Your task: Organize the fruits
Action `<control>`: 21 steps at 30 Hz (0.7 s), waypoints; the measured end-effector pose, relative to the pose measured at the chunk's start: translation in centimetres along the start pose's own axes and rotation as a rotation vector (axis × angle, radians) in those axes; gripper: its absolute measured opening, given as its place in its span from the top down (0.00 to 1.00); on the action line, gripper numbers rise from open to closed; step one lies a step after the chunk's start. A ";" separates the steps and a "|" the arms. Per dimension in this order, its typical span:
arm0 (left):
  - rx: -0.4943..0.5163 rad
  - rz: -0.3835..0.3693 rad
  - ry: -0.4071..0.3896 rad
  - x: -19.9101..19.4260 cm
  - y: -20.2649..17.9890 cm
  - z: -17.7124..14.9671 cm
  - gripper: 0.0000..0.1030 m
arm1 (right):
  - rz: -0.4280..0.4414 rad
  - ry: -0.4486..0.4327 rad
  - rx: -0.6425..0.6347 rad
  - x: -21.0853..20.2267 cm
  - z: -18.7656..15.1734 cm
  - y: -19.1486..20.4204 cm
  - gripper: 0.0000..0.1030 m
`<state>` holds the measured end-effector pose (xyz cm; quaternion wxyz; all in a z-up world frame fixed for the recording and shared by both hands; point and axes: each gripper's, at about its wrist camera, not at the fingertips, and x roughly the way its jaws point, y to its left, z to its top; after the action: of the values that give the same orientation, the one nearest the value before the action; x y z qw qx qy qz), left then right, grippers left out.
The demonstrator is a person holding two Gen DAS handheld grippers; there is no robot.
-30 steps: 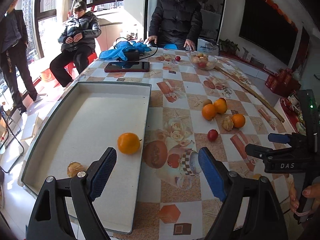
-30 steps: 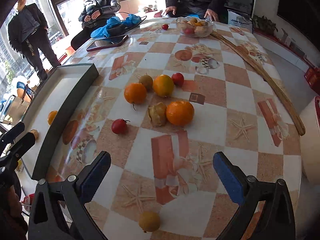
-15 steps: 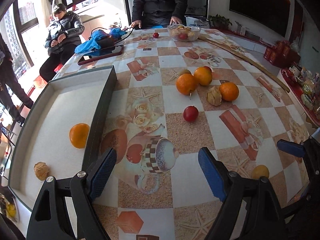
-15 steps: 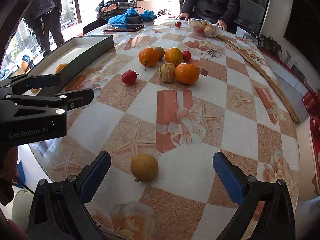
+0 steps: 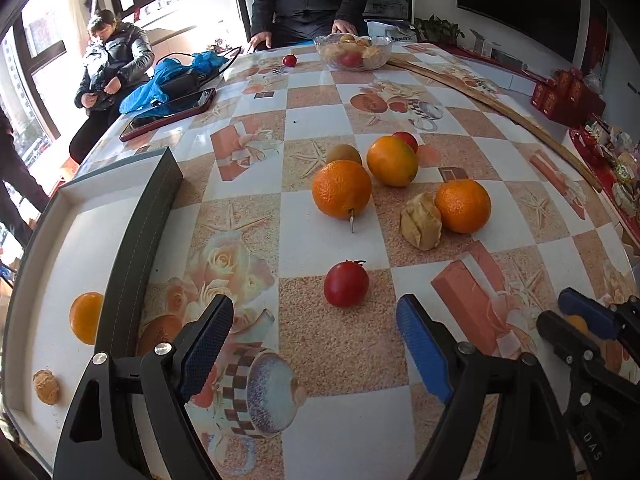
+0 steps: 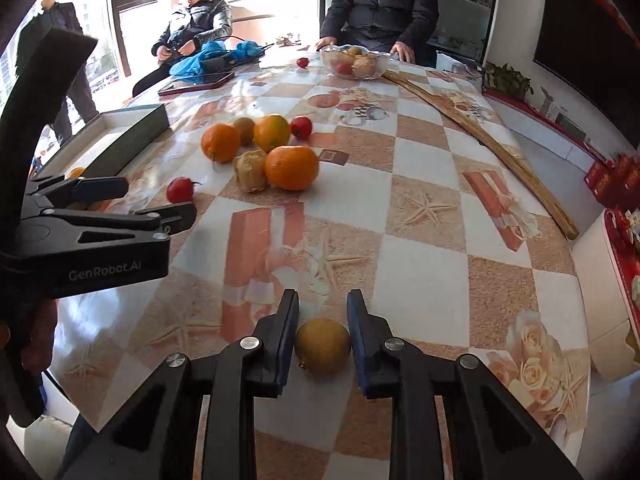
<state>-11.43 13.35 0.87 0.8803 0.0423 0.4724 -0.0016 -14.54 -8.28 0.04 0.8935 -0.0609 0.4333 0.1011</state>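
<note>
My right gripper [image 6: 322,330] is shut on a small yellow-brown fruit [image 6: 322,346] that rests on the table near its front edge. My left gripper [image 5: 314,338] is open and empty, just short of a small red fruit [image 5: 346,283]. Beyond it lie three oranges [image 5: 341,189], a kiwi [image 5: 343,154], a papery husk fruit [image 5: 421,221] and another red fruit [image 5: 406,139]. The grey tray [image 5: 136,236] at the left holds an orange [image 5: 85,317] and a small brown fruit [image 5: 46,386]. In the right wrist view the left gripper [image 6: 124,200] shows at the left.
A glass bowl of fruit [image 5: 352,52] stands at the far edge, a red fruit [image 5: 289,60] beside it. A phone [image 5: 168,114] and blue cloth [image 5: 176,80] lie far left. A long wooden stick [image 5: 500,108] runs along the right. People sit and stand beyond the table.
My right gripper has moved down to the yellow-brown fruit and closed on it. My left gripper has swung right, away from the tray, toward the small red fruit, still open.
</note>
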 end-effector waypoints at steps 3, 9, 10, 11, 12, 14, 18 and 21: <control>-0.039 -0.040 -0.011 0.7 0.2 0.5 0.13 | -0.013 -0.022 0.059 0.6 0.6 -2.6 0.74; -0.054 -0.056 -0.002 1.3 -0.2 1.0 0.10 | -0.029 -0.048 0.056 0.7 0.7 -2.8 0.74; -0.057 -0.055 -0.015 1.1 -0.3 0.8 0.16 | -0.029 -0.052 0.052 0.6 0.6 -2.7 0.74; -0.057 -0.053 -0.031 0.7 -0.3 0.7 0.34 | -0.027 -0.056 0.052 0.6 0.5 -2.7 0.74; -0.056 -0.052 -0.042 0.4 -0.3 0.6 0.62 | -0.026 -0.061 0.050 0.6 0.4 -2.7 0.74; -0.057 -0.057 -0.039 0.1 -0.1 0.4 0.78 | -0.027 -0.062 0.050 0.6 0.4 -2.7 0.74; -0.109 -0.065 -0.038 -0.6 1.2 -0.7 0.78 | -0.022 -0.061 0.053 0.6 0.4 -2.8 0.74; -0.099 -0.038 -0.052 -1.3 1.4 -1.8 0.78 | -0.023 -0.062 0.051 0.6 0.4 -2.8 0.74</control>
<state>-13.54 14.84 1.08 0.8932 -0.0104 0.4496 0.0043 -13.20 -10.85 -0.12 0.9088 -0.0400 0.4073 0.0813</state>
